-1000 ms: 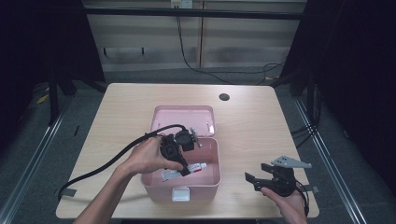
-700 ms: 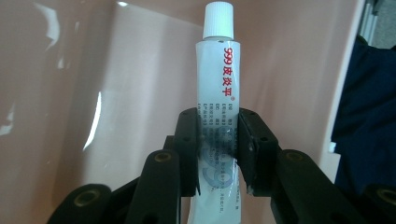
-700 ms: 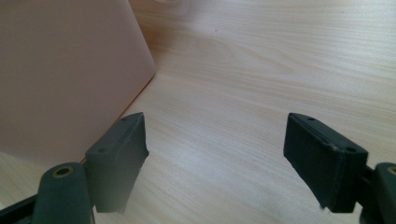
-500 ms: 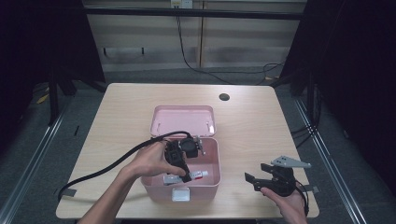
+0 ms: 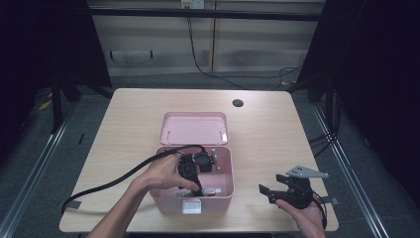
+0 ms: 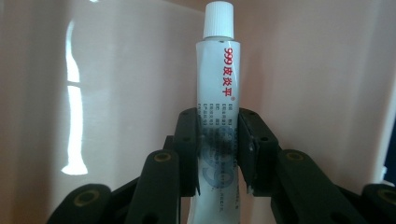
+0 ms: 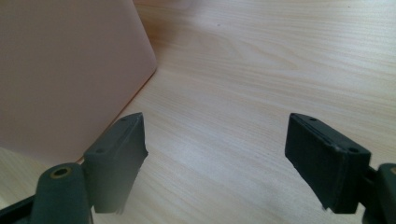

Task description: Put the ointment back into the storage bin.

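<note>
My left claw (image 6: 218,154) is clenched on a white tube (image 6: 218,93): both black pads press the tube's lower printed body, one on each side, and the tube stands upright between them in the left gripper view, its white ribbed cap at the top. The tube carries red characters beside the digits 999 and fine grey print lower down, partly covered by the pads. Behind it is the glossy pink inner wall of the box (image 5: 225,163). In the high view, my left claw (image 5: 198,186) reaches down into the open pink box, my left hand (image 5: 161,173) wrapped around the body of the tool, and the tube (image 5: 213,190) lies low near the front wall of the box. The box lid (image 5: 194,128) is folded back flat on the surface (image 5: 277,134). My right claw (image 5: 270,191) is released, jaws spread wide, holding nothing, and sits on the surface just right of the box, with my right hand (image 5: 307,218) below it.
</note>
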Demonstrator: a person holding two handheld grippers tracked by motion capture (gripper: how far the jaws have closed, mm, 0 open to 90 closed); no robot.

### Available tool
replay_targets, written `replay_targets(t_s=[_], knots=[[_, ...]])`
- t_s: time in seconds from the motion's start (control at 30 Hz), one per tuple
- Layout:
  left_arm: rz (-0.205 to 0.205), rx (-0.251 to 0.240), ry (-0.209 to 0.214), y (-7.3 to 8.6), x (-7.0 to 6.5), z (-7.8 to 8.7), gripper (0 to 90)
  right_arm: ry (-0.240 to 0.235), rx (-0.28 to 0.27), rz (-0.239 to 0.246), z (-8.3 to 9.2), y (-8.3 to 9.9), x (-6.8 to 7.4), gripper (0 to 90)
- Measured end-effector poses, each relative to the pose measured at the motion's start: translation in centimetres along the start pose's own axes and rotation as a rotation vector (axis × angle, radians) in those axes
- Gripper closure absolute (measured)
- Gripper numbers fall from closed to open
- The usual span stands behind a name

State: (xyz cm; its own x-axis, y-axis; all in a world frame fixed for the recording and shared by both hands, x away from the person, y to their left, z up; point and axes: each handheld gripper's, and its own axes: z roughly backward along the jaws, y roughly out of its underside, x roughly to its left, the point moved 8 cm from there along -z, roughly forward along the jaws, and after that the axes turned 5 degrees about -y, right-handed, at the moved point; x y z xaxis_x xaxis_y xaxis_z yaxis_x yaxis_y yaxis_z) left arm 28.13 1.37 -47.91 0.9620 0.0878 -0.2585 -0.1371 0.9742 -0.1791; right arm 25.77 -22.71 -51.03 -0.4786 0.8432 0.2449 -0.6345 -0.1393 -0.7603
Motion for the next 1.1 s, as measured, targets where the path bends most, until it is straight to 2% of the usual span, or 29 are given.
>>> replay_targets(t_s=[0.17, 0.3, 0.47, 0.53, 0.57, 0.63, 0.73, 0.87, 1.07, 1.1], knots=[[-0.026, 0.01, 0.024, 0.3, -0.2, -0.5, 70.5, -0.002, 0.006, 0.002, 0.0, 0.0, 0.1, 19.8], [-0.027, 0.014, 0.036, 0.2, -0.2, -0.8, 70.5, -0.002, 0.004, 0.002, -0.1, 0.0, 0.1, 19.8], [-0.012, 0.008, 0.037, -0.1, 0.0, -1.2, 70.6, -0.002, 0.007, 0.001, -0.1, 0.1, 0.1, 19.7], [-0.02, 0.015, 0.041, -0.1, 0.1, -1.4, 70.6, -0.002, 0.007, 0.001, -0.1, 0.0, 0.1, 19.7], [-0.007, 0.014, 0.044, -0.2, 0.0, -1.8, 70.6, -0.004, 0.006, 0.002, -0.1, 0.0, 0.1, 19.6], [-0.019, 0.029, 0.042, -0.1, 0.2, -2.0, 70.6, -0.005, 0.0, 0.006, 0.0, 0.0, 0.1, 19.6], [-0.006, 0.016, 0.044, -0.3, 0.1, -2.3, 70.6, -0.005, 0.0, 0.005, 0.0, 0.0, 0.1, 19.5], [-0.018, 0.049, 0.037, -0.1, 0.3, -2.6, 70.6, -0.004, 0.0, 0.004, 0.0, 0.0, 0.1, 19.4], [0.005, 0.056, 0.037, 0.0, 0.4, -3.3, 70.7, -0.001, 0.0, 0.003, 0.0, 0.0, 0.1, 19.3], [-0.002, 0.06, 0.041, 0.0, 0.4, -3.3, 70.7, -0.001, 0.0, 0.004, 0.0, 0.0, 0.1, 19.2]])
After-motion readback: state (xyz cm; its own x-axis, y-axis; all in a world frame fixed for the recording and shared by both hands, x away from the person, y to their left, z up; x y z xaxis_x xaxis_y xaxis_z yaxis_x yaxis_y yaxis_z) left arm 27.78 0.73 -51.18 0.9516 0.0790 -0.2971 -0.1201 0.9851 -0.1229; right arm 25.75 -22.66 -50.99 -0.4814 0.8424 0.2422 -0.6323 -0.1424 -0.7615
